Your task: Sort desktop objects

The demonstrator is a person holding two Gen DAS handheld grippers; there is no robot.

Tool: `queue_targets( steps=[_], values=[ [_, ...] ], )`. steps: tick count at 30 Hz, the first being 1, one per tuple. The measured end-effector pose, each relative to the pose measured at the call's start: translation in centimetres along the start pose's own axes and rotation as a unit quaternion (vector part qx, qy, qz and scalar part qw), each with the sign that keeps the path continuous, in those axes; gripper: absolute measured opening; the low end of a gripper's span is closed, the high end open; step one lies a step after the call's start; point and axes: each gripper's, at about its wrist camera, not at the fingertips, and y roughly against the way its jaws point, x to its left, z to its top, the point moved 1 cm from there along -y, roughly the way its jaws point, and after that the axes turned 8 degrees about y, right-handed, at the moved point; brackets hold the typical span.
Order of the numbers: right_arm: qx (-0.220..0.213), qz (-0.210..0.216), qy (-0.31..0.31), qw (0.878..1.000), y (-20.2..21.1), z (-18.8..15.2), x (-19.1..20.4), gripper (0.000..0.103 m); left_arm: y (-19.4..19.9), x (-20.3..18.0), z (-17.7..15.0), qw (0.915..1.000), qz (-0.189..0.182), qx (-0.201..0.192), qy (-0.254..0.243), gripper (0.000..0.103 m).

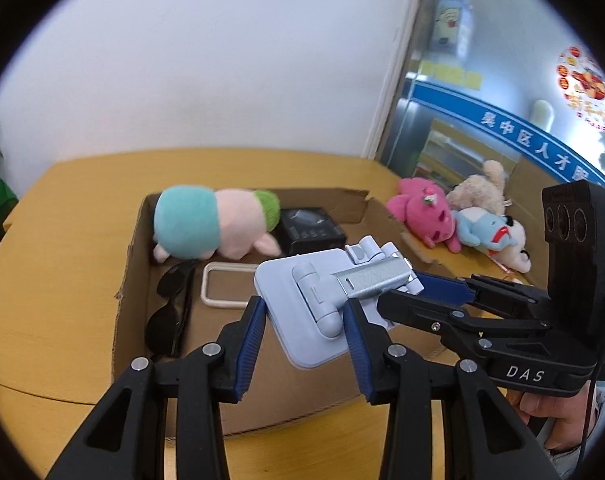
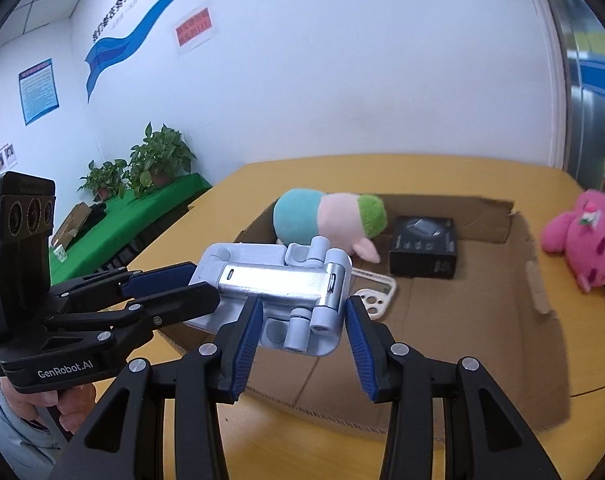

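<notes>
A pale blue folding phone stand [image 1: 322, 300] hangs above the open cardboard box [image 1: 134, 248]. My left gripper [image 1: 304, 312] and my right gripper [image 2: 300, 316] both clamp it from opposite sides. In the right wrist view the phone stand [image 2: 278, 284] shows its silver hinge, and the left gripper [image 2: 182, 284] comes in from the left. In the left wrist view the right gripper [image 1: 406, 292] comes in from the right. Inside the box lie a teal-pink-green plush [image 1: 210, 220], a black box [image 1: 312, 230], sunglasses [image 1: 170, 308] and a cream phone case [image 1: 226, 284].
The box [image 2: 542, 320] sits on a yellow wooden table [image 1: 62, 240]. Pink, beige and blue plush toys [image 1: 454, 216] lie on the table right of the box; the pink one [image 2: 586, 240] shows in the right wrist view. Potted plants [image 2: 142, 164] stand on a green-covered bench.
</notes>
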Motion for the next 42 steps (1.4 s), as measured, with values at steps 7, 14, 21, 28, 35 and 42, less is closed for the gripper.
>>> queue_targets(
  steps=[7, 14, 21, 28, 35, 42],
  values=[
    [0.089, 0.031, -0.043, 0.995, -8.8, -2.1, -0.9, 0.042, -5.2, 5.5, -0.7, 0.9913, 0.019, 0.094, 0.091, 0.039],
    [0.177, 0.035, -0.064, 0.982, -13.7, -4.9, -1.1, 0.042, -8.3, 7.1, -2.0, 0.9773, 0.060, 0.172, 0.107, 0.039],
    [0.207, 0.053, -0.064, 0.975, -14.8, -5.7, -0.9, 0.049, -8.5, 7.8, -2.8, 0.9742, 0.087, 0.180, 0.105, 0.038],
    [0.048, -0.024, -0.032, 0.998, -3.9, -5.1, -2.6, 0.103, 0.1, 3.2, -3.0, 0.9937, 0.101, -0.012, 0.047, 0.065],
    [-0.009, -0.143, -0.021, 0.989, 1.2, -10.6, -5.2, 0.103, 0.4, -1.4, -7.8, 0.9736, 0.181, -0.138, -0.008, 0.084],
    [-0.050, -0.175, -0.001, 0.983, 0.4, -11.1, -5.6, 0.103, -3.1, -1.7, -9.2, 0.9733, 0.190, -0.128, -0.018, 0.084]
  ],
)
